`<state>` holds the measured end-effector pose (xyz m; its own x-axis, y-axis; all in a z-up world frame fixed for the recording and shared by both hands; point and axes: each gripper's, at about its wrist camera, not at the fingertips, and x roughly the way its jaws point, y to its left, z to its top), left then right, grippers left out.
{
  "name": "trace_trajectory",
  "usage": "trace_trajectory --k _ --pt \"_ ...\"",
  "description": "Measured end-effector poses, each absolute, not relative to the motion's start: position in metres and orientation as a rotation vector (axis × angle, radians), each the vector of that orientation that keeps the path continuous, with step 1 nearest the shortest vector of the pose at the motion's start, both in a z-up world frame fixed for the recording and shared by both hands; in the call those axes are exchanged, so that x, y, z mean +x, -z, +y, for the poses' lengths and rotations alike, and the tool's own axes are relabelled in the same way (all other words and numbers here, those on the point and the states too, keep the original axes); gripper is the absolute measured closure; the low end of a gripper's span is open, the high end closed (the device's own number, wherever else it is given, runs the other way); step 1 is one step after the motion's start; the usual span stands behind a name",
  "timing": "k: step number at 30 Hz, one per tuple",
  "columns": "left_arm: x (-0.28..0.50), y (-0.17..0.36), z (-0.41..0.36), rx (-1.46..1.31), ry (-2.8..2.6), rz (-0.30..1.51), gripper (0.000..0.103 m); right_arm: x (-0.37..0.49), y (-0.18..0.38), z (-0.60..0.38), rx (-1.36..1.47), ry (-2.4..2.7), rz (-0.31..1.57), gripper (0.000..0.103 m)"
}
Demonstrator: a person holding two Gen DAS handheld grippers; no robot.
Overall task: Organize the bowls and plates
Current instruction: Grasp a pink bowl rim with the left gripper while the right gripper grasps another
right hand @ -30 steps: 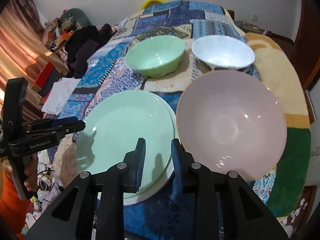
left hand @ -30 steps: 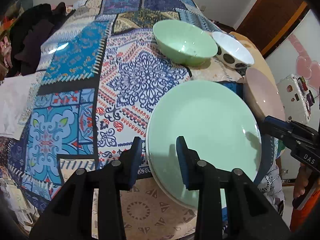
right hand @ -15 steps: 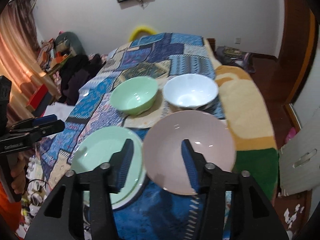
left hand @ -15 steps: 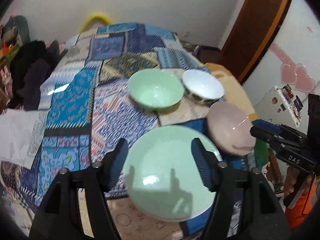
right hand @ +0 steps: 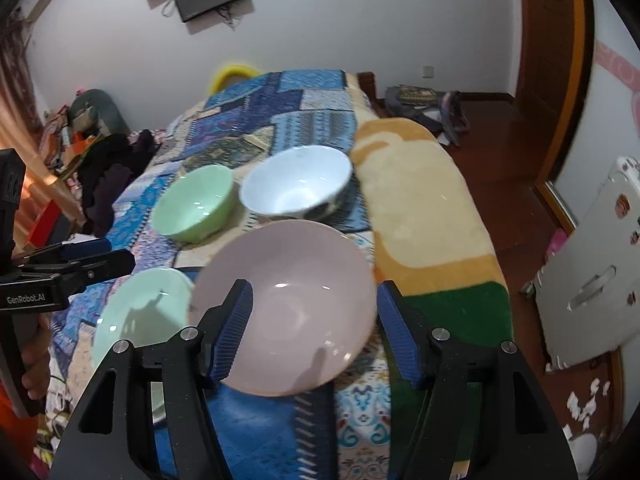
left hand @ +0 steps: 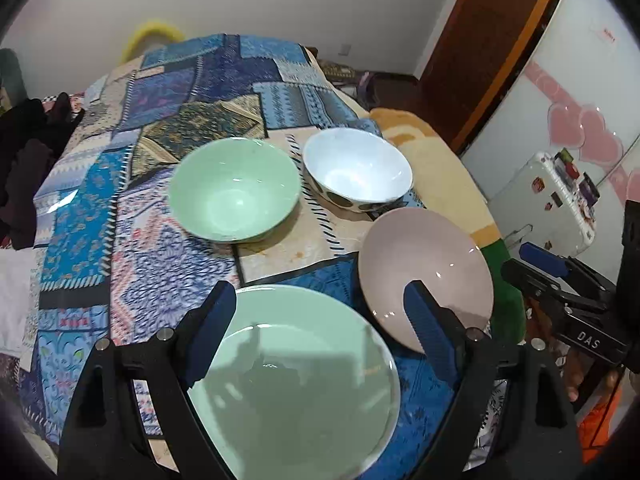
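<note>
A pale green plate (left hand: 296, 380) lies on the quilt near the bed's front edge, on top of a white plate. My left gripper (left hand: 316, 312) hangs above it, jaws opening, nothing between them. To its right sits a wide pink bowl (right hand: 296, 264), with my right gripper (right hand: 314, 300) above it, jaws also opening and empty. Behind stand a green bowl (left hand: 234, 196) and a white bowl (left hand: 356, 170) with dark dots, side by side. The pink bowl (left hand: 424, 276) and the right gripper (left hand: 560, 280) show in the left wrist view, the green plate (right hand: 136, 320) in the right.
A patchwork quilt (left hand: 80, 200) covers the bed, and a yellow and green blanket (right hand: 416, 200) runs along its right side. Dark clothes (right hand: 112, 176) are piled at the left. A white case with stickers (left hand: 552, 200) stands on the floor at the right.
Both grippers have drawn back and up from the dishes, so more of the bed shows. Their jaws, nearly shut a second ago, have spread wide.
</note>
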<state>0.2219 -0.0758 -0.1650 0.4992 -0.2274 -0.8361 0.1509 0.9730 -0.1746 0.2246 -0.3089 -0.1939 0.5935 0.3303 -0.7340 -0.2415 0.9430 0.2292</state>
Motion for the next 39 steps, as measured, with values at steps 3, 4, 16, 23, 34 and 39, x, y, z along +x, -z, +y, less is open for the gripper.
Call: trace_trajectory --k 3,4,16,23,34,39 --pt "0.232 0.178 -0.090 -0.062 0.244 1.049 0.017 0.228 0.203 -0.316 0.129 -0.325 0.895 0.042" --pt "0.236 0.183 -0.094 -0.053 0.247 1.057 0.017 0.230 0.207 -0.318 0.139 -0.321 0.902 0.042" --pt "0.262 0.227 -0.129 0.011 0.305 1.122 0.031 0.235 0.244 -0.328 0.203 -0.303 0.978 0.042" --pt "0.269 0.242 -0.138 0.011 0.342 1.159 0.061 0.238 0.251 -0.326 0.217 -0.316 1.001 0.067" --pt "0.267 0.252 -0.147 -0.011 0.388 1.193 0.073 0.238 0.254 -0.325 0.256 -0.310 0.996 0.081" --pt "0.265 0.245 -0.147 -0.034 0.382 1.185 0.073 0.240 0.250 -0.326 0.294 -0.300 1.003 0.081"
